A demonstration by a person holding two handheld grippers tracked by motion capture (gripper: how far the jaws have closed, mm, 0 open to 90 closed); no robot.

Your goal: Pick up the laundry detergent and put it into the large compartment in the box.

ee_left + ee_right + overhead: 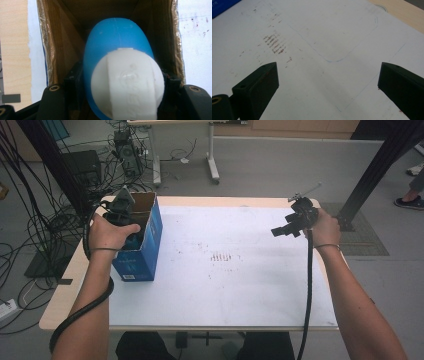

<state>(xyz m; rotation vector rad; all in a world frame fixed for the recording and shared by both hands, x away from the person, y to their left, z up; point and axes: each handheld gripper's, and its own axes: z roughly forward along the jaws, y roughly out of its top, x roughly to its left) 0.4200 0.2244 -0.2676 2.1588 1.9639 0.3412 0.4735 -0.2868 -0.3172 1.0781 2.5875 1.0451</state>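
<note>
From above, the left gripper [121, 212] dips into a blue cardboard box [150, 245] at the table's left. Its own view reveals jaws clamped on a blue plastic bottle with a white cap [117, 45]. The right gripper [328, 82] gapes wide, holding nothing.

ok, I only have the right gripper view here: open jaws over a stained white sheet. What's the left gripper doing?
Observer: The left gripper is inside an open blue cardboard box at the table's left edge, as the high view shows it.
Operator: Holding anything?
Observer: Yes, its jaws are shut on a blue bottle with a white cap, seen end-on in the left gripper view.
Operator: And where's my right gripper relative to that?
Observer: The right gripper sits at the far right side of the table, well apart from the box, jaws pointing toward it.
</note>
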